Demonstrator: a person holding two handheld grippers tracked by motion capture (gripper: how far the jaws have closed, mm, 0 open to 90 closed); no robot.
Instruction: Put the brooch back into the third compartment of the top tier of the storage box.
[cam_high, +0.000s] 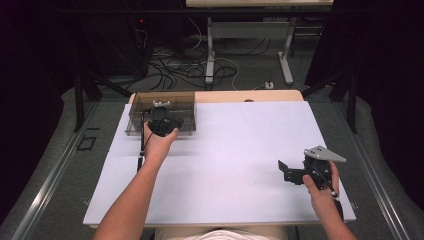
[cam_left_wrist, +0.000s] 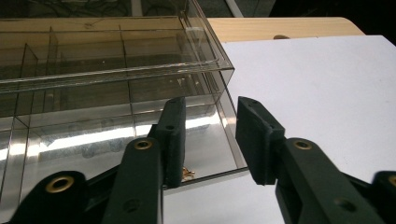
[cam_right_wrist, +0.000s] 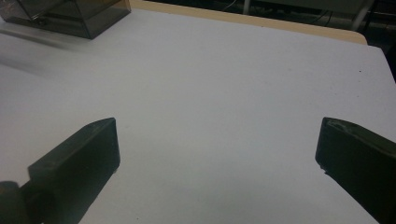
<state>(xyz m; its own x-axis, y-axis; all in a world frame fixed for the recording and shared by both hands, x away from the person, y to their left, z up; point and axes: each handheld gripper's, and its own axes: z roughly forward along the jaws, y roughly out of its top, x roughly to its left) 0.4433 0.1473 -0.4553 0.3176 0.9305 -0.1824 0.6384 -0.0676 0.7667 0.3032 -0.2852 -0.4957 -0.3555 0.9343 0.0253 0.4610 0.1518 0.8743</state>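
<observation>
A smoky clear plastic compartment box (cam_high: 136, 120) stands at the far left of the white board (cam_high: 235, 150). My left gripper (cam_high: 165, 125) is at the box's front right corner. In the left gripper view its jaws (cam_left_wrist: 210, 105) stand partly apart, one inside the box (cam_left_wrist: 116, 60) and one outside, with the box's right wall between them and a gap on each side. A small gold piece (cam_left_wrist: 188, 173) lies on the box floor by the inner jaw. My right gripper (cam_high: 283, 171) hovers over the board's near right part, wide open (cam_right_wrist: 217, 126) with nothing between its jaws.
The box is split by clear dividers into several compartments (cam_left_wrist: 79, 135). A wooden table edge (cam_high: 240, 96) shows past the board. Beyond it are cables (cam_high: 190, 70) on the floor and the legs of another table (cam_high: 210, 50).
</observation>
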